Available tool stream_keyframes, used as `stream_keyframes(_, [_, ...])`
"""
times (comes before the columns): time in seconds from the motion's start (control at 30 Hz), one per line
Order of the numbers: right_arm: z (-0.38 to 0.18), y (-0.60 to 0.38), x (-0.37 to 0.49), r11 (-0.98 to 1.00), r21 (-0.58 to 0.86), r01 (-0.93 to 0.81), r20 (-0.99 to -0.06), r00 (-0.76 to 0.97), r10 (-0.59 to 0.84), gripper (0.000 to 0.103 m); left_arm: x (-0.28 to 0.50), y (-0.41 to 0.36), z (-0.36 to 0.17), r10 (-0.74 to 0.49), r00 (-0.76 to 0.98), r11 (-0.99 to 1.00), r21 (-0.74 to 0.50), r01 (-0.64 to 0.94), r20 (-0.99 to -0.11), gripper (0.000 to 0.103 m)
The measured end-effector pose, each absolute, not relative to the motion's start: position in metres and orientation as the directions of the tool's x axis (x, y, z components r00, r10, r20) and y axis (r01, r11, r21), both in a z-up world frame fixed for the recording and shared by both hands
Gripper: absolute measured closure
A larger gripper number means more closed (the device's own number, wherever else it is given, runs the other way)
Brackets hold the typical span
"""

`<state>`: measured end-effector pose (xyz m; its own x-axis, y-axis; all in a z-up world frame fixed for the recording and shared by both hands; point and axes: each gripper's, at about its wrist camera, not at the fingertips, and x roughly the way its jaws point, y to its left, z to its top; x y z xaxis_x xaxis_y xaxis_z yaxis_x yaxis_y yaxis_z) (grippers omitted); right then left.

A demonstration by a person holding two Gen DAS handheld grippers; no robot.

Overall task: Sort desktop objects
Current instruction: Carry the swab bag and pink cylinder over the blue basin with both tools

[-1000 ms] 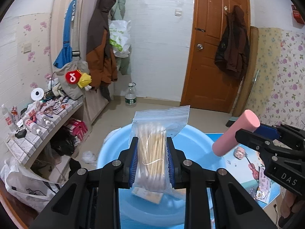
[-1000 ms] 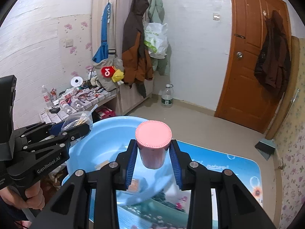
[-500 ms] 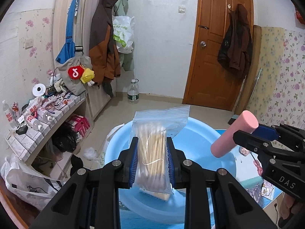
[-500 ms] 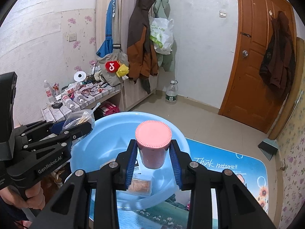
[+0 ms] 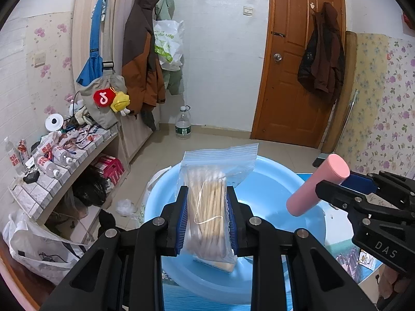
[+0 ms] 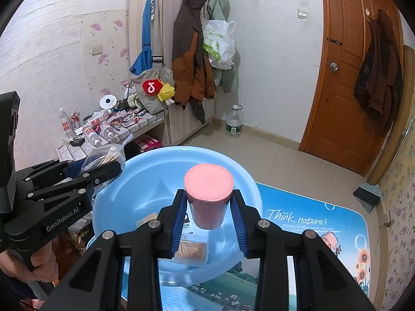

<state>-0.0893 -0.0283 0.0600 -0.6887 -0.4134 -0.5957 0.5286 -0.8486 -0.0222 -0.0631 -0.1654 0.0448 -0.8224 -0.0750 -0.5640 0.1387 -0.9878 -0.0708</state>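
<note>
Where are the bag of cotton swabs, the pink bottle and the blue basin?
bag of cotton swabs (image 5: 206,207), left wrist view, on the bundled sticks.
pink bottle (image 6: 208,181), right wrist view, on its cap.
blue basin (image 6: 145,181), right wrist view, on its inner wall.

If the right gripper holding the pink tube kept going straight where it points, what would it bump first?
Probably the blue basin: the right gripper points down into it, and the pink tube sticks out ahead. Depth is unclear.

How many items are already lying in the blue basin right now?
2 visible: a clear box of toothpicks near the front of the blue basin, a flat card left of it. Grippers may hide more.
</note>
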Motion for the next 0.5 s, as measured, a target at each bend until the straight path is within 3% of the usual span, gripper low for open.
stream_keyframes(0.5, [0.035,-0.033,-0.093,-0.85,0.007,0.526,-0.618,-0.666,-0.417,0.067,-0.07,-0.169,0.02,-0.083,-0.782,-0.987,-0.054,0.148,-0.618,0.078])
